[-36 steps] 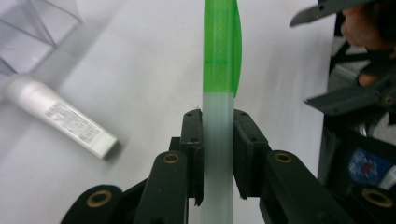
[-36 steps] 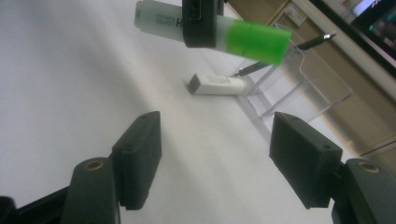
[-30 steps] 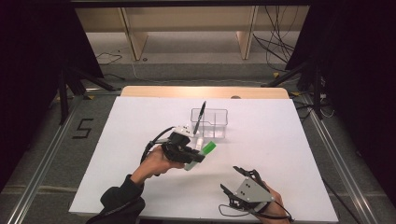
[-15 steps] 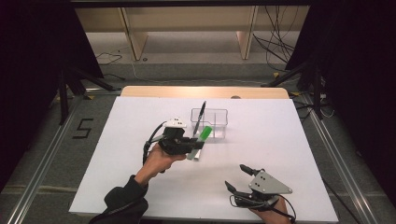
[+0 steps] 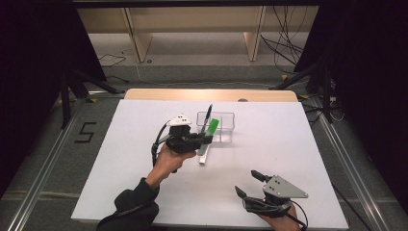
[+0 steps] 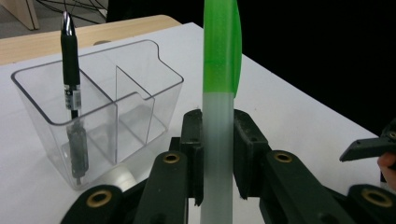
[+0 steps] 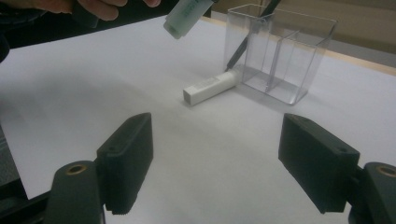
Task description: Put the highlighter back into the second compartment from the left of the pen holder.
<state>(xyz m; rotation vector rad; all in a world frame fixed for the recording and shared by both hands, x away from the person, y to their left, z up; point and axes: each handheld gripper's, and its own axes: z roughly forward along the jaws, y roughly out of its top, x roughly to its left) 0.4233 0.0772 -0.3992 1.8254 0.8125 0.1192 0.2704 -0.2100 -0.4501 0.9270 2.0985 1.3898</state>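
My left gripper [image 5: 204, 140] is shut on a marker [image 5: 213, 126] with a green cap and a pale body, holding it tilted just in front of a clear two-compartment container [image 5: 226, 129]. In the left gripper view the marker [image 6: 219, 60] stands upright between the pads [image 6: 192, 140], with the container [image 6: 159, 79] to its left. A black pen [image 6: 70, 56] leans in the container's left compartment. My right gripper [image 5: 248, 184] sits near the table's front edge. Its jaws have just been opening and stand wide apart [image 7: 215, 154] with nothing between them.
A white rectangular stick [image 5: 204, 156] lies flat on the white table [image 5: 298, 144] just in front of the container, also in the right gripper view [image 7: 212, 87]. Wooden shelving [image 5: 192, 29] and cables [image 5: 284, 43] lie beyond the table's far edge.
My left gripper has carried the marker away from the front of the table, up toward the container. The right gripper has turned a little and its jaws have spread wider.
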